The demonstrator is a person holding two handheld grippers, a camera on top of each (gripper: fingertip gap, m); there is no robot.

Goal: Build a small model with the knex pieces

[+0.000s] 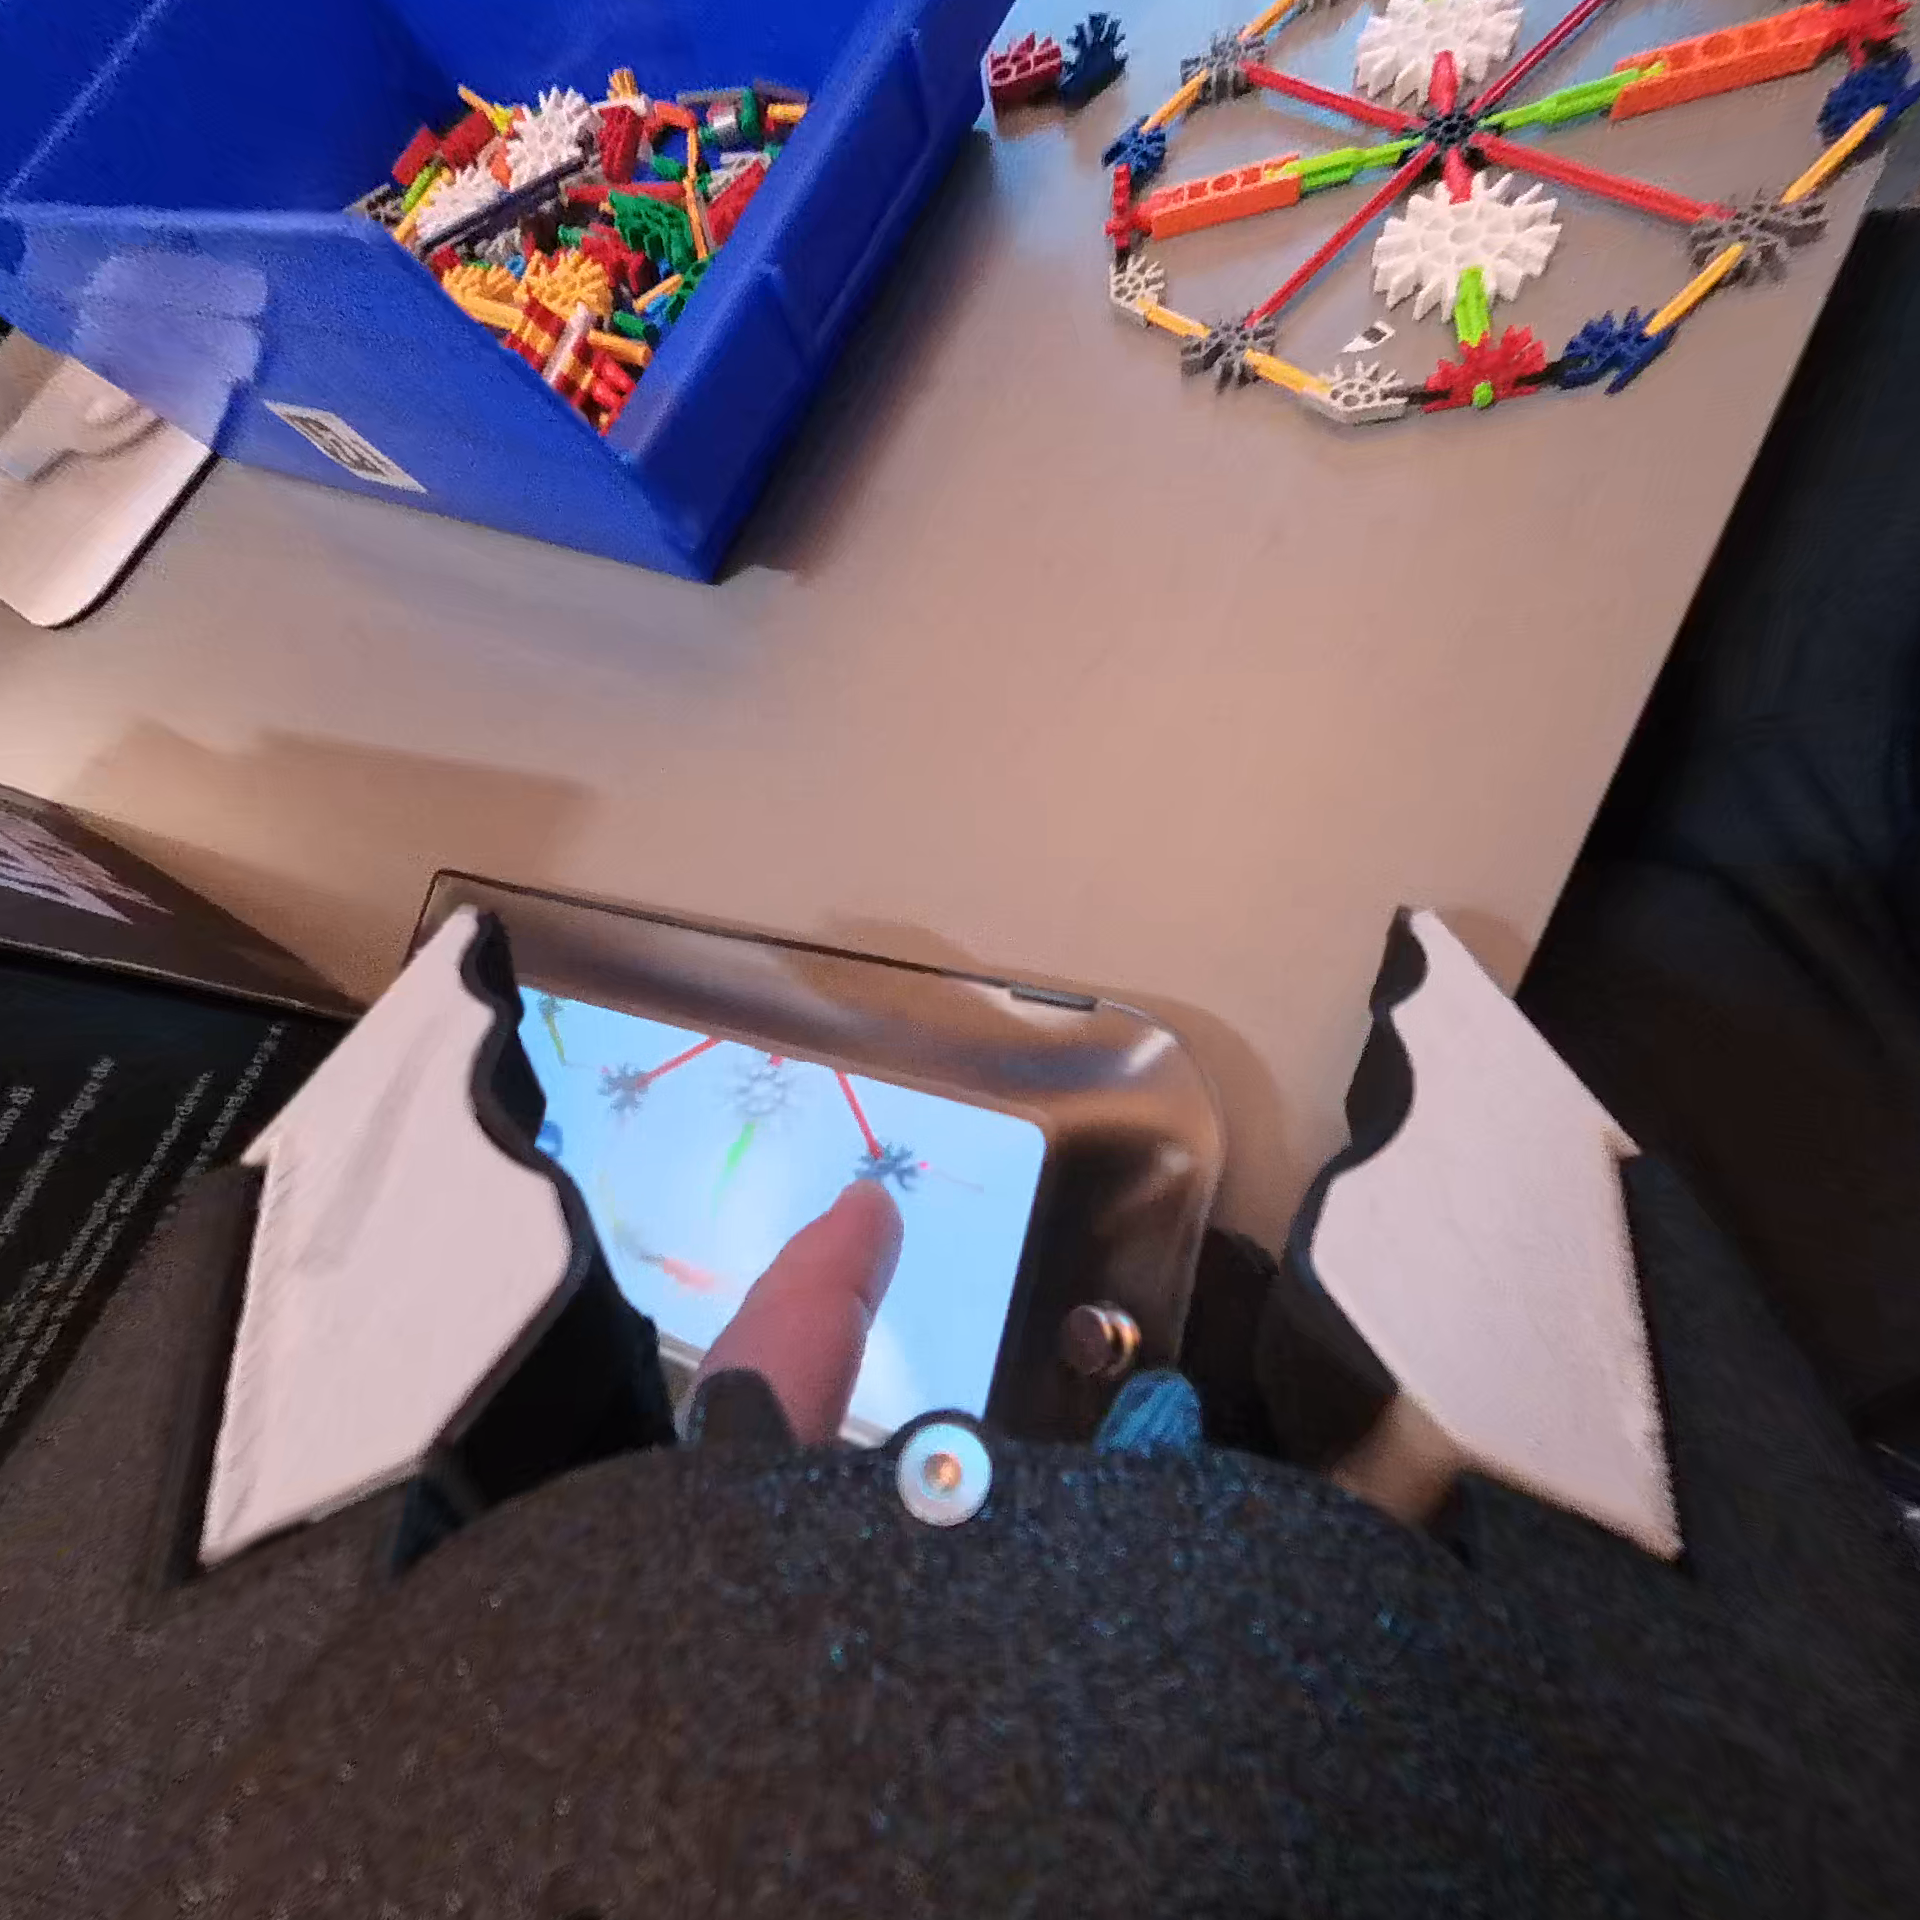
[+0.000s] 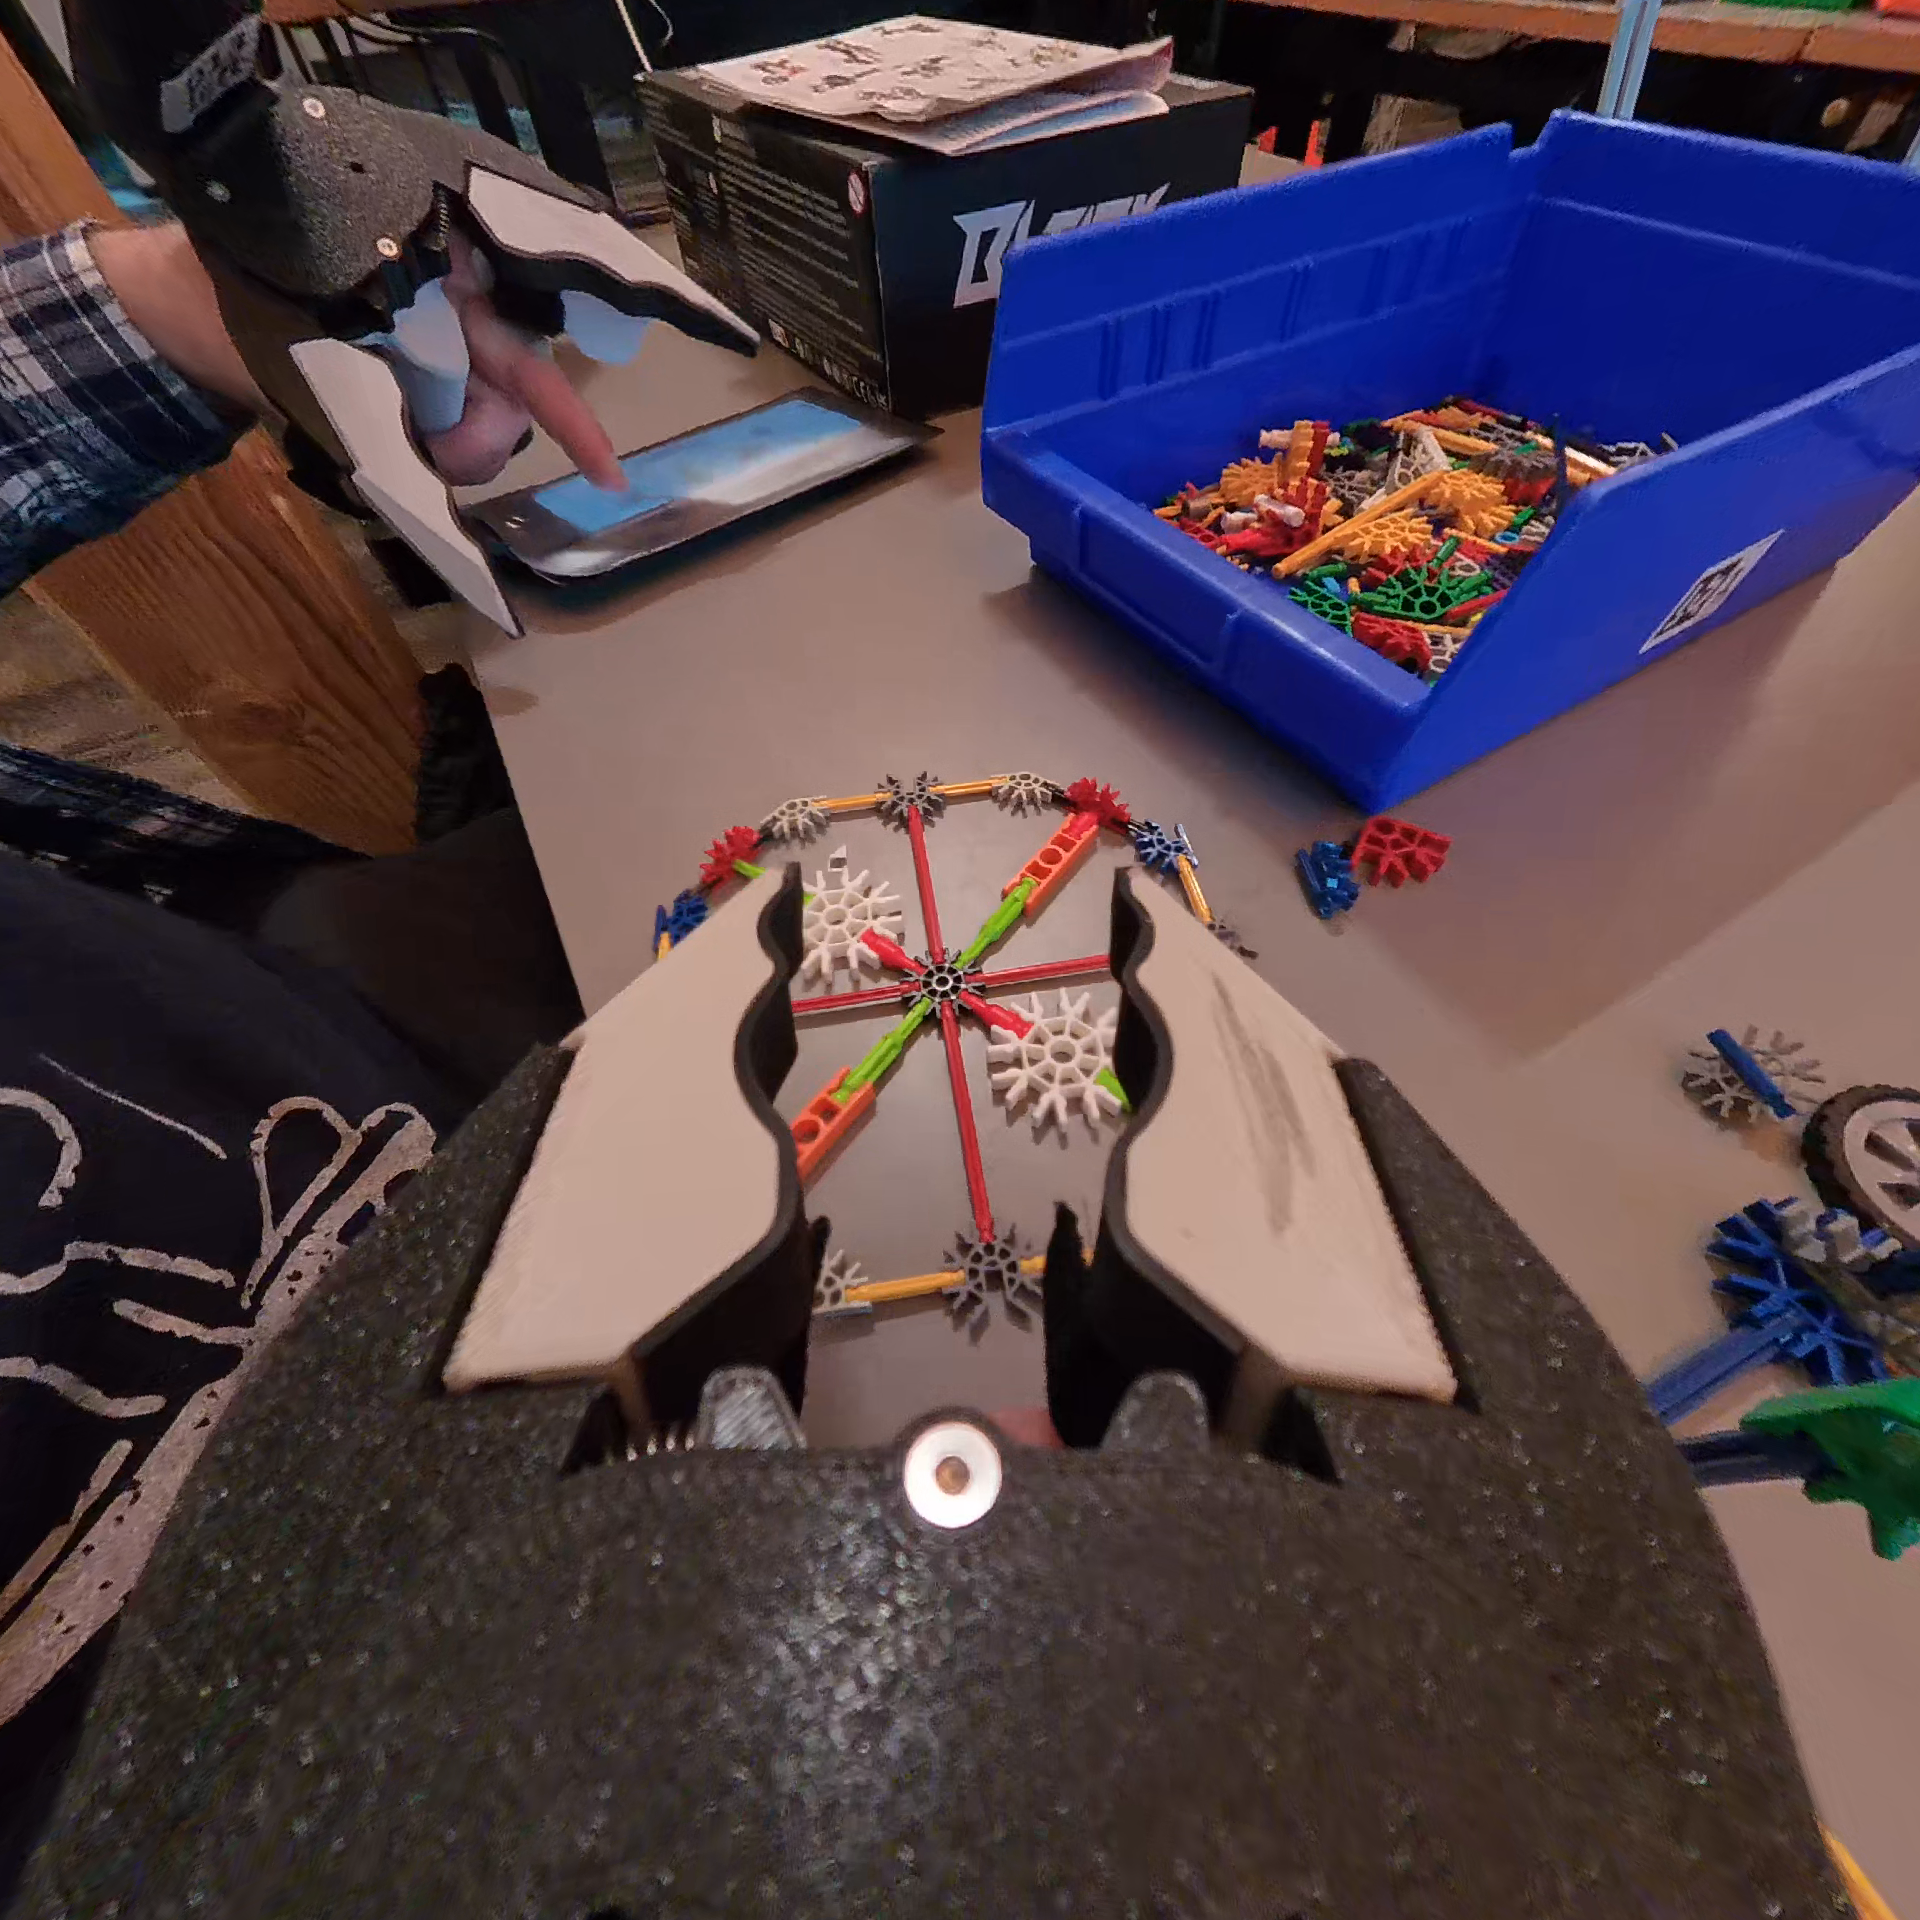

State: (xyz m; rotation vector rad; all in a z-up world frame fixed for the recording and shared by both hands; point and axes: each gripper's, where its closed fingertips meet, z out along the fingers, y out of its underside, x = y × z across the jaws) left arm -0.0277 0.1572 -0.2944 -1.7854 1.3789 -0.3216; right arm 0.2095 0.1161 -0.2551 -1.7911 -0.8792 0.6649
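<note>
Hovering spread wide and empty, the left gripper (image 1: 940, 1049) hangs over a tablet (image 1: 1122, 1101) while a finger (image 1: 831, 1288) touches its screen. The right gripper (image 2: 956, 935), also released, hangs above a toy wheel (image 2: 940, 982); a blue bin (image 2: 1247, 582) sits at two o'clock.

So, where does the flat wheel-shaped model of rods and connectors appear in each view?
Left wrist view: the wheel-shaped model lies at the upper right, on the grey table, far beyond the open left tongs.
Right wrist view: it lies in the centre, framed between the open right tongs.
Shared landmark: the blue bin of loose pieces.
</note>
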